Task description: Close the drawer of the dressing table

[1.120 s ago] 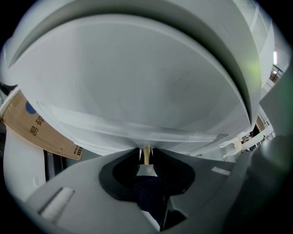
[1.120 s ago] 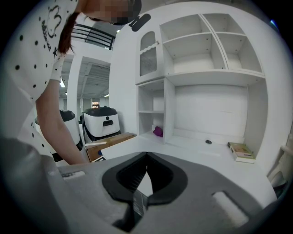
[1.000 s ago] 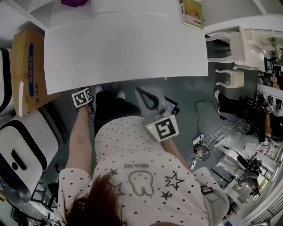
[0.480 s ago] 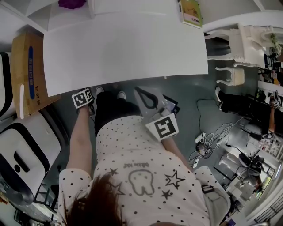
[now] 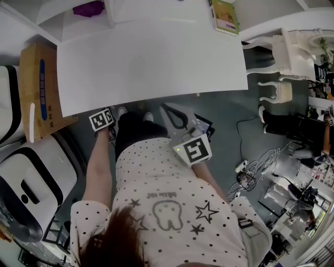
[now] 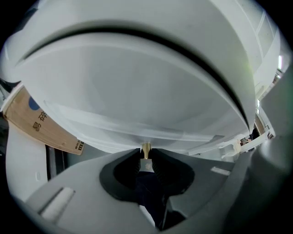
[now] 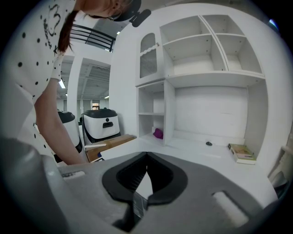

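The white dressing table fills the top of the head view; its drawer front fills the left gripper view. A small gold drawer knob sticks out of that front, right between the tips of my left gripper. Its jaws are closing and the pads seem to touch the knob's sides. In the head view only the left gripper's marker cube shows, at the table's front edge, with the jaws hidden underneath. My right gripper hangs in front of the table's edge, shut and empty.
A cardboard box and a white-and-black machine stand to the left of the table. A book lies on the back right corner and a purple thing in a shelf. An ornate white stool and floor cables are at the right.
Both grippers keep their places against the table. The whole head view has shifted slightly to the right and down.
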Demonstrator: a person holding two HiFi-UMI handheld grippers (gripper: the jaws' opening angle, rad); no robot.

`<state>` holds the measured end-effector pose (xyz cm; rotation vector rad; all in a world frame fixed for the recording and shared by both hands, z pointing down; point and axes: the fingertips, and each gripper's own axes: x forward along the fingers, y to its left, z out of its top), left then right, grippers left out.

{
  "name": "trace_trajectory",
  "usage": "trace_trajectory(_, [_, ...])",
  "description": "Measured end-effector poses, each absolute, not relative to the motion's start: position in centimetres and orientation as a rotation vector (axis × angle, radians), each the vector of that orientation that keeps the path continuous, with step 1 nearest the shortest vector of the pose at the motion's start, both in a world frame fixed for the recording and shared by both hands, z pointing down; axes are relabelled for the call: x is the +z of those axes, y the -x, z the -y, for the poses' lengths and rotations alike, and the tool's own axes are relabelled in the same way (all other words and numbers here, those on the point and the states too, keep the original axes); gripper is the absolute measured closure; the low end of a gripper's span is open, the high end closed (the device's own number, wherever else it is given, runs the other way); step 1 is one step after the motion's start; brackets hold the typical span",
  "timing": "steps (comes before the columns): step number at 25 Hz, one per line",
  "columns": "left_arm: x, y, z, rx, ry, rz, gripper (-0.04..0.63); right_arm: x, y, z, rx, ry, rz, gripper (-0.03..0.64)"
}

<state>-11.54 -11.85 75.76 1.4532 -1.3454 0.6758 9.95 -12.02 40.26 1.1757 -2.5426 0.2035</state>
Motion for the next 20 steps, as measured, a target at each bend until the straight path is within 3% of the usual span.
trace_trajectory(6, [74.3,11.8,11.5,0.648,-1.499,1.397,0.522,39.8,-10.3,11.7,0.182,-1.173,2.562,0.621])
trace_trajectory(8, [73.3,11.8,11.9,0.620,-1.543,1.426,0.596,39.7,-10.4,11.6,0.176,-1.176,2.570,0.621])
trace_trajectory(20, [66.8,8.0,12.5,0.609,-1.847,1.387,0.600,38.9,-10.6,10.2,0.139,-1.156,2.619,0.621])
